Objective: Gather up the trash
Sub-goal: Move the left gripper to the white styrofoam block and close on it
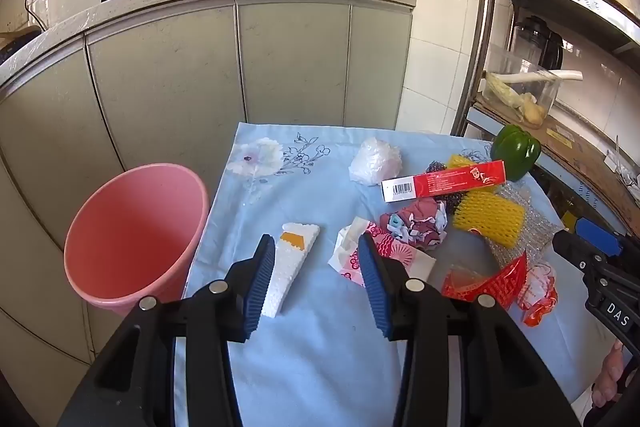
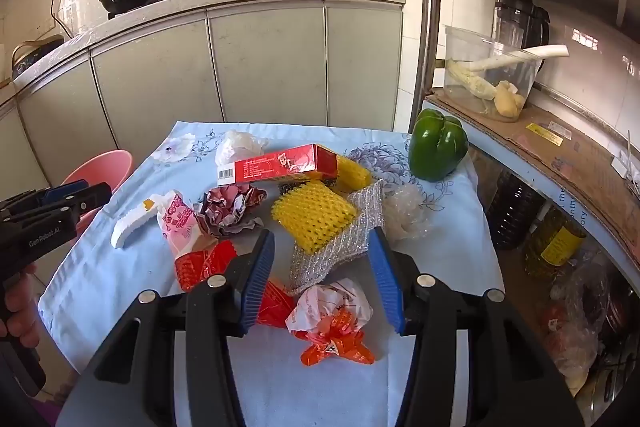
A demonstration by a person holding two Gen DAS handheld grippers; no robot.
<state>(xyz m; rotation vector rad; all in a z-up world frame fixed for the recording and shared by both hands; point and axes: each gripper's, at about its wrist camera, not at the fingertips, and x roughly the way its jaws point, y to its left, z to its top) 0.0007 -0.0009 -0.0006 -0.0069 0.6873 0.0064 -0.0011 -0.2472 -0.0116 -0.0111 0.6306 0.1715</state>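
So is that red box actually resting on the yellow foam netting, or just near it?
Touching. In the right wrist view the red box lies across the yellow foam netting, its far end on one piece and its underside meeting the other, with no gap.

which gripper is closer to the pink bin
Left. The left gripper hovers open over the cloth's edge right beside the pink bin. The right gripper is open over the trash pile, farther from the bin.
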